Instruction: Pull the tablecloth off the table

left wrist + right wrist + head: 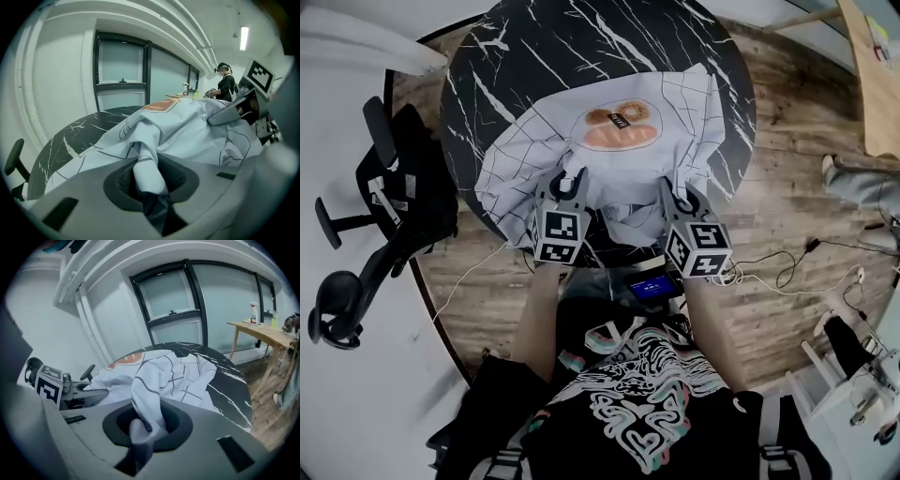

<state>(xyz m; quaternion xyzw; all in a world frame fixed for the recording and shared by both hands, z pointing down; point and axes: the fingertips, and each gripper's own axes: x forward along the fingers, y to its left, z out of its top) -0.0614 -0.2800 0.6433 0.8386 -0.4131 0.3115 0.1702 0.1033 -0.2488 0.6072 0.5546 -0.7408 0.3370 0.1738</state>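
up close only — claws (pixel 152 182) (pixel 147 425) pinch tablecloth (pixel 187 136)

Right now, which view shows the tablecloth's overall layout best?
The head view: nearly the whole tablecloth lies rumpled on the round black table, its near edge pinched by the left gripper and the right gripper. Each gripper view shows only a fold clamped between its own jaws, with rumpled cloth beyond.
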